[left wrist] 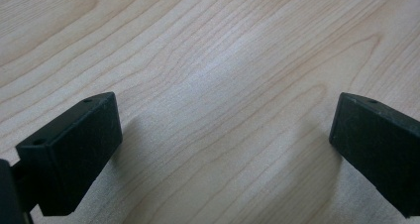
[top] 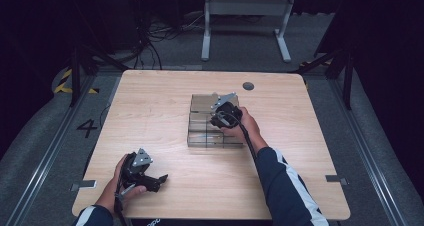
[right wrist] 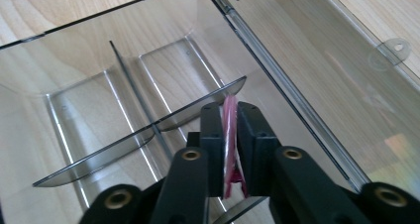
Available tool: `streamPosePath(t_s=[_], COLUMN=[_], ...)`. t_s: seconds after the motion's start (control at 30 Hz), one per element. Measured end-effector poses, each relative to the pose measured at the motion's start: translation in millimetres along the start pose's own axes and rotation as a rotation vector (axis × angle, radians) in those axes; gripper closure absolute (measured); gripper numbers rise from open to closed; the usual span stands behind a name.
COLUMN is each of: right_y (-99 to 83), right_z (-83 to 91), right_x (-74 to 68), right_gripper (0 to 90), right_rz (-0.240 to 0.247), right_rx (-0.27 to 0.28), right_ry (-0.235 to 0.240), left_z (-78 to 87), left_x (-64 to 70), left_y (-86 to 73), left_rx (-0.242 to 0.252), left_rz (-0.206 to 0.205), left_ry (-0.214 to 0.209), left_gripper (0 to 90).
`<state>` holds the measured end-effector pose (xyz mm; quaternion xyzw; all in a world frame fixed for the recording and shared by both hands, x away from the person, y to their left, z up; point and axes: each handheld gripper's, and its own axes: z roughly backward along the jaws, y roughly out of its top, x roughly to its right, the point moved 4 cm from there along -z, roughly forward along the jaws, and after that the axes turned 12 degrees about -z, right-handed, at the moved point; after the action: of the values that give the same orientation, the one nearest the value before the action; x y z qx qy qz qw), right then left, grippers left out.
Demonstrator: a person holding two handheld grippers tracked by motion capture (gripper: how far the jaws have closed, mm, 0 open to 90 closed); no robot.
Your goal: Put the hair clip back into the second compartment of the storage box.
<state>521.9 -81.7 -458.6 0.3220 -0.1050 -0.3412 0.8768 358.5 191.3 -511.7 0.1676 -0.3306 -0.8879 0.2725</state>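
Observation:
A clear plastic compartment box lies at the table's middle with its lid open flat. My right gripper hangs over the box, tipped down into it. In the right gripper view the jaws are shut on a thin pink-and-white packet, held on edge above a compartment beside curved grey dividers. My left gripper rests near the table's front left, far from the box. Its jaws stand wide open over bare wood with nothing between them.
The wooden table has a dark round grommet at the back right. Beyond the far edge stand a white desk frame and loose cables. A "4" marks the floor at the left.

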Motion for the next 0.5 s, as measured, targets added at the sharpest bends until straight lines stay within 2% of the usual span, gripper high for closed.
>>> streamPosePath(t_s=[0.4,0.5], right_y=[-0.1,-0.5], right_z=[2.7,4.4], right_x=[-0.8,-1.5], right_gripper=[80.5,79.5], right_rz=[-0.011,-0.01], right_rx=[0.01,0.015], right_ry=[0.004,-0.007], left_z=[0.1,0.1], left_x=[0.0,-0.1], left_y=[-0.1,0.0], left_rx=[-0.001,-0.001], left_rz=[-0.001,-0.001], left_ry=[0.0,-0.001], left_gripper=[0.4,0.4])
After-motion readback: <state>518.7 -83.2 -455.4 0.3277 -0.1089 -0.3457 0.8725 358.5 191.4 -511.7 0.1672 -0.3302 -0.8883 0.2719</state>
